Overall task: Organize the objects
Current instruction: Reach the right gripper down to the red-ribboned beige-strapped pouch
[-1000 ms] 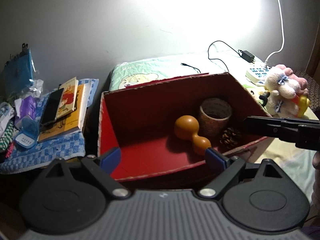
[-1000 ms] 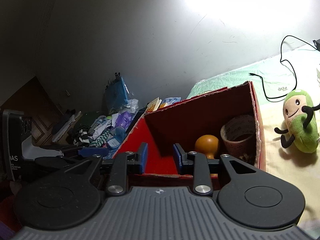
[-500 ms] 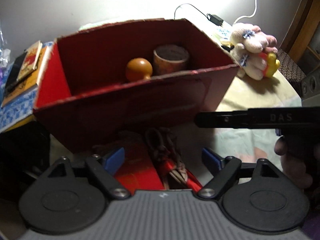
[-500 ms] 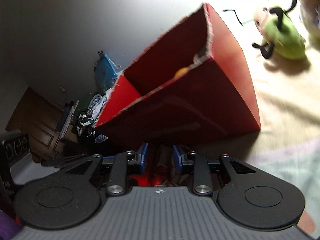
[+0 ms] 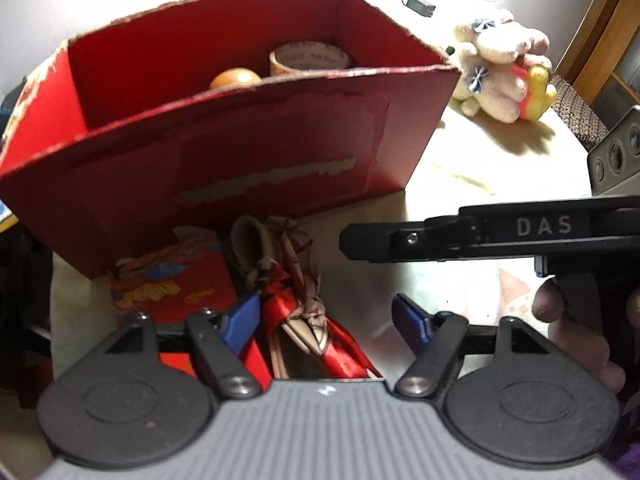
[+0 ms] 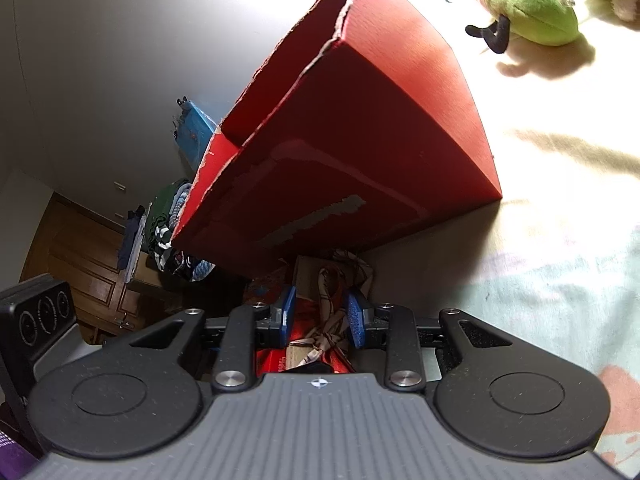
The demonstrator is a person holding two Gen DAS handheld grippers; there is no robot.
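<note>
While the left hand-held gripper (image 5: 326,320) gapes, the right (image 6: 320,318) straddles — unclosed — the scarf (image 6: 330,320).

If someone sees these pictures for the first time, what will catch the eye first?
The big red cardboard box fills the middle, with an orange ball and a tape roll peeking over its near wall. In front of the box lies a red and cream scarf, between the open left gripper. Plush toys sit to the right on the bed.

wooden door (image 6: 80,256) left; clothes pile (image 6: 168,216) beside it.
</note>
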